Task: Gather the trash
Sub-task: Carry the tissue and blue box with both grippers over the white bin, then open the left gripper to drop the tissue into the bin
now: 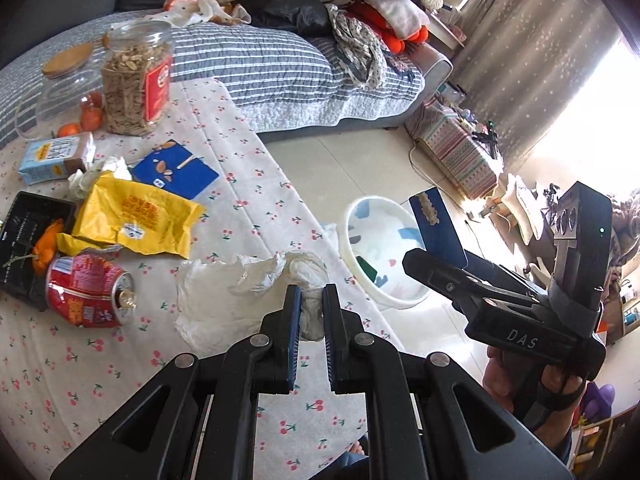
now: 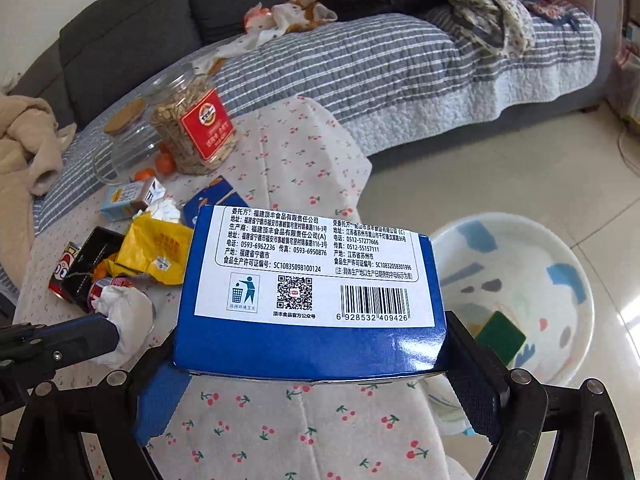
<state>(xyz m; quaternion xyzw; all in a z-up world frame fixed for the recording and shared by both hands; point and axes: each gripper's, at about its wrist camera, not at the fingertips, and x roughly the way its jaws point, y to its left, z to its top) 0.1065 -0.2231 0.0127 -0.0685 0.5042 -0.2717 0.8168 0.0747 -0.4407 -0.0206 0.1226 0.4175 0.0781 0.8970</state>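
Note:
My left gripper [image 1: 311, 295] is shut on a crumpled white tissue [image 1: 312, 318], whose loose end trails over the cherry-print tablecloth [image 1: 240, 208]. In the right wrist view the same gripper [image 2: 114, 334] comes in from the left with the tissue [image 2: 128, 312] at its tip. My right gripper [image 2: 316, 376] is shut on a blue box [image 2: 312, 292], its white label with barcode facing the camera. The left wrist view shows that gripper [image 1: 440, 258] holding the box [image 1: 436, 220] above the floor, close to a white basin [image 1: 384, 248]. A green item lies in the basin [image 2: 560, 280].
On the table lie a yellow bag [image 1: 132, 216], a crushed red can [image 1: 84, 292], a flat blue packet [image 1: 176, 168], a small carton [image 1: 52, 156], a black tray [image 1: 28, 232] and a jar of seeds [image 1: 136, 80]. A striped sofa [image 1: 280, 64] stands behind.

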